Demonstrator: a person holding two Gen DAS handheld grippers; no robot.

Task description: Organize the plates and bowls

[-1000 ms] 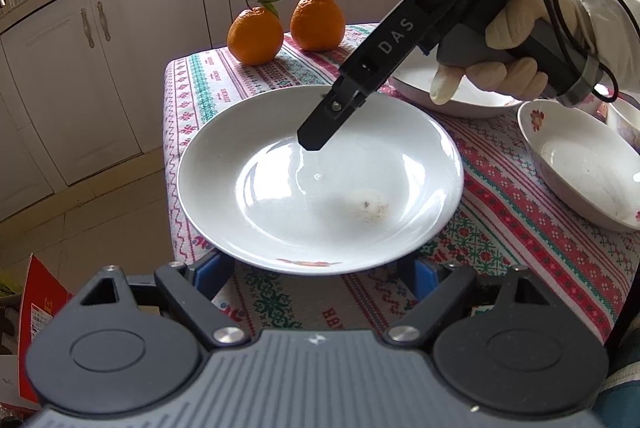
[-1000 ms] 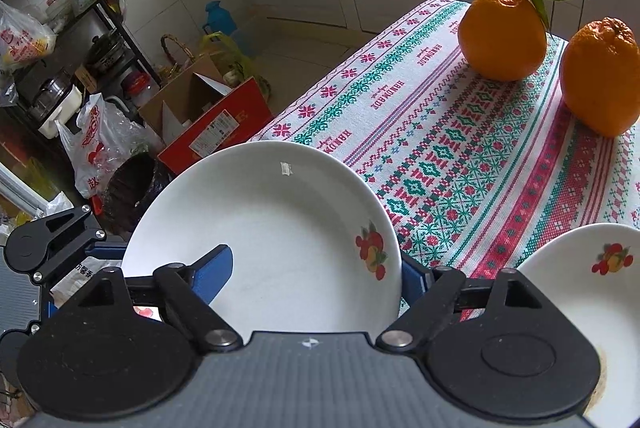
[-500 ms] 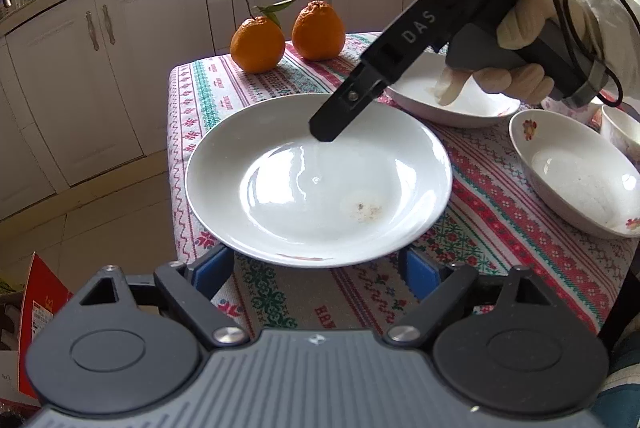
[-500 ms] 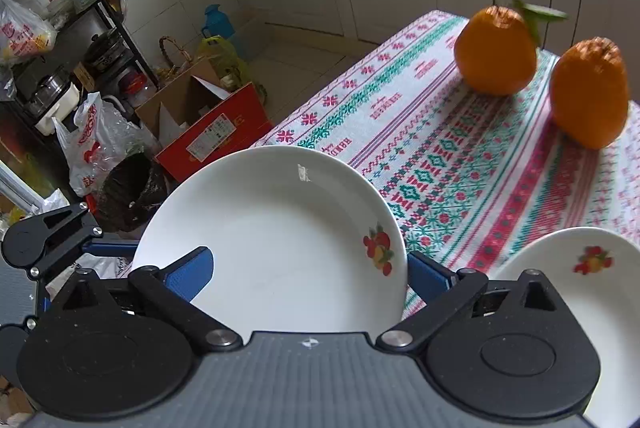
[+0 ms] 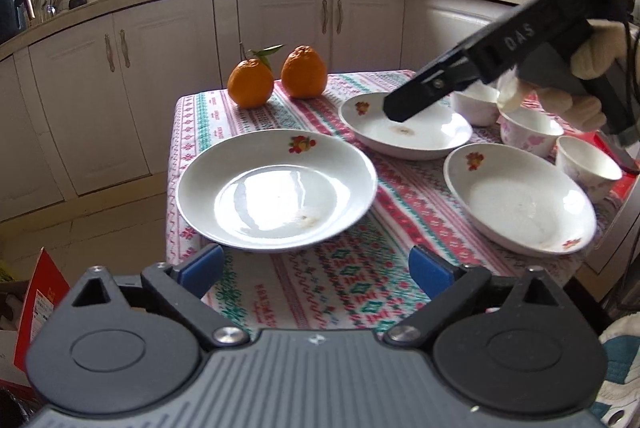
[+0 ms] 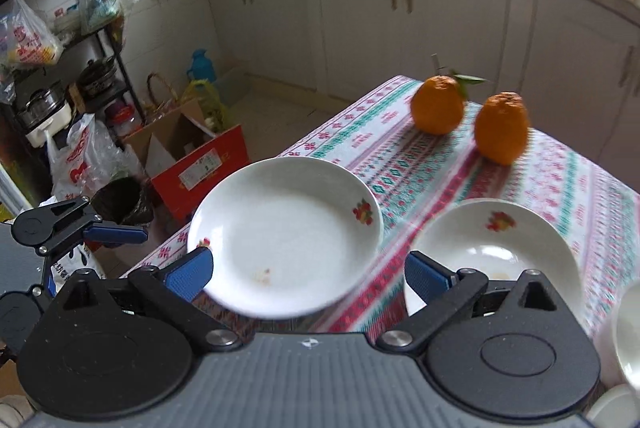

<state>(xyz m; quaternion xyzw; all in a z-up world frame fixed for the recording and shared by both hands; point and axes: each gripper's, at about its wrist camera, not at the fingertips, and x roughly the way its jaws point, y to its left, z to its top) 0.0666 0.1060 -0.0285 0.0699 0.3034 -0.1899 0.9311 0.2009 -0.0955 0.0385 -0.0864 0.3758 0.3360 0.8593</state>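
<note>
White plate (image 5: 276, 188) lies at left centre of the left wrist view, on the patterned cloth of the surface (image 5: 352, 276). Below it, the left gripper (image 5: 316, 266) has jaws that are opening, nothing between its blue pads. Two oranges (image 5: 250, 83) stand behind. Further right sit two more plates (image 5: 404, 126) and three small bowls (image 5: 530, 132), with the right gripper (image 6: 308, 274) above them, jaws spread wide and empty.
</note>
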